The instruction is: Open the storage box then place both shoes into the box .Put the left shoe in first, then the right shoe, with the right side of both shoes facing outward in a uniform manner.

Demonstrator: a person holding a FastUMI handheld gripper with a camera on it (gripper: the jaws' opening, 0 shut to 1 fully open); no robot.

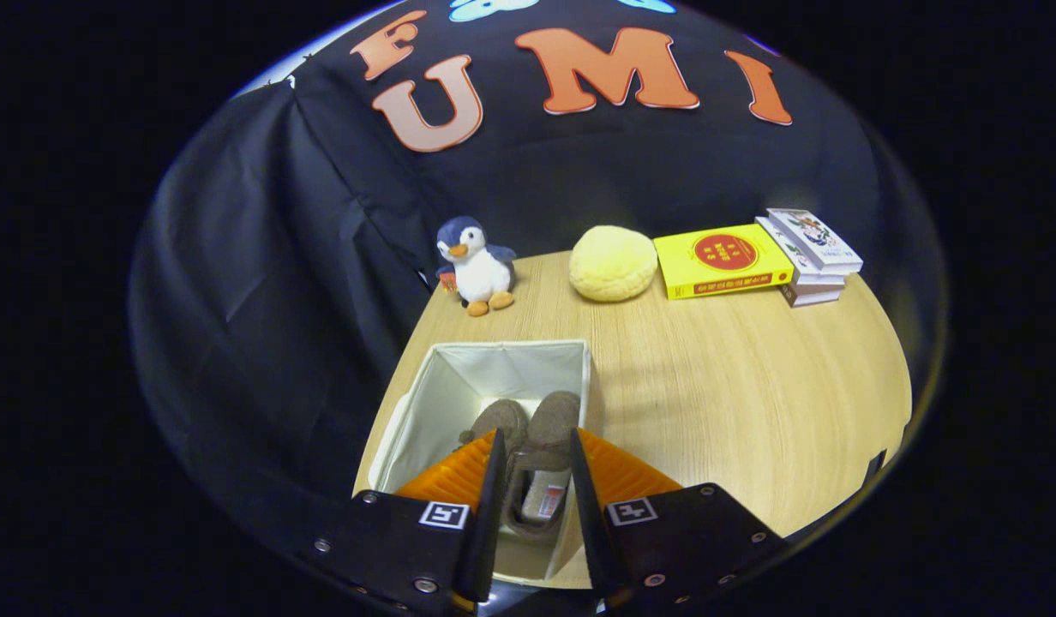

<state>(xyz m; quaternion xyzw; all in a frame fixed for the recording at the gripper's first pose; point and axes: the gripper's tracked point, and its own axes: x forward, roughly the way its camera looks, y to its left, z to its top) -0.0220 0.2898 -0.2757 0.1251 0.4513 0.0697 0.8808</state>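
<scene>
The gripper (535,446) is seen poised above an open white fabric storage box (459,377), which stands on a light wood-grain table (751,403). Its two fingers are held a moderate way apart, and a brown suede-like shoe (545,446) is seen in the gap between them; whether either finger presses on that shoe cannot be told. A second brown shoe of the same kind (501,420) is seen inside the box, just left of the first and just ahead of the left finger, the two lying side by side with toes pointed away from the fingers. A pale label is seen on the insole of the shoe between the fingers. Well beyond the fingers, a blue and white plush penguin (477,264) is noted standing upright at the far left. Beyond and to the right, a round pale-yellow bun-shaped cushion (612,262), a yellow book with a red disc (722,260) and a small stack of books (811,255) are ranged in a row.
</scene>
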